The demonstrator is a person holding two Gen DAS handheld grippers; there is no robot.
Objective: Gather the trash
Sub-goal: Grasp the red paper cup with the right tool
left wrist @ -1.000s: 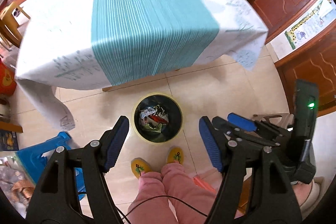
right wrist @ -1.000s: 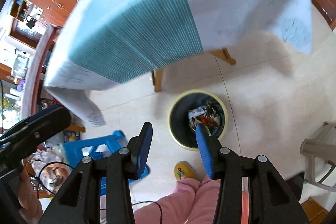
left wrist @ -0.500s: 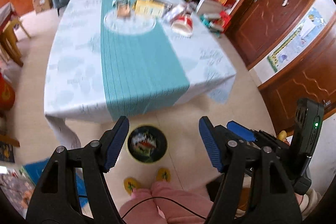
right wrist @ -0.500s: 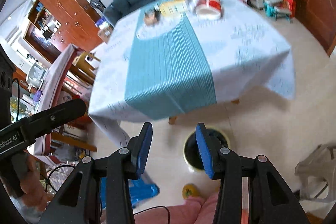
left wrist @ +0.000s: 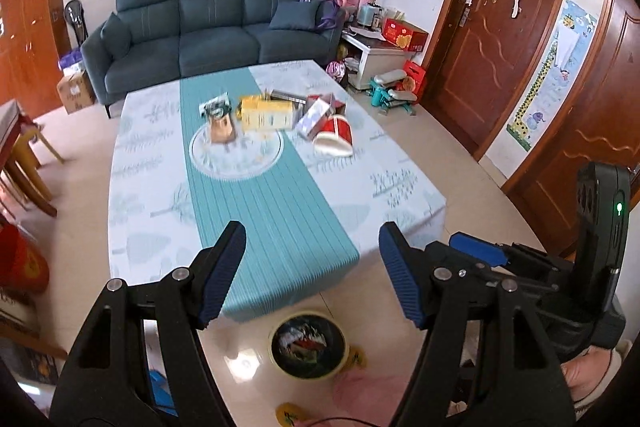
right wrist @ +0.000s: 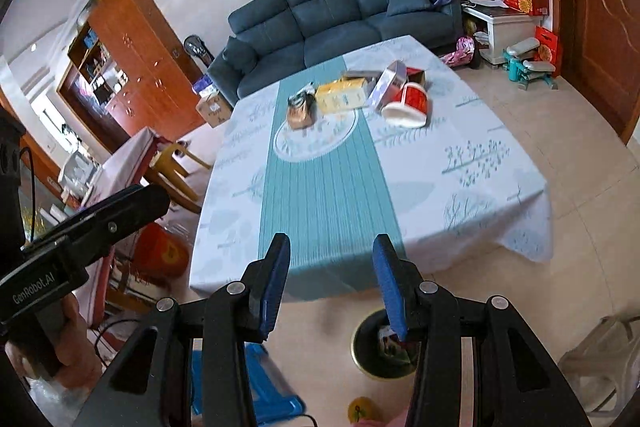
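Trash lies on the far part of the table (left wrist: 140, 187): a brown packet (left wrist: 222, 129), a yellow box (left wrist: 266, 115), then a red cup (left wrist: 336, 137) on its side. Below, the left gripper (left wrist: 312, 269) is spread wide and empty. The right gripper (right wrist: 330, 281) is also released, holding nothing. Near the feet stands the bin (left wrist: 308, 345), partly full.

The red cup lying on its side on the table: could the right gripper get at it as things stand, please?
Probably yes. The red cup lies at the far right of the litter, its near side bare cloth. The right gripper is empty, fingers apart, but far off at the table's near edge, so a long reach is needed.
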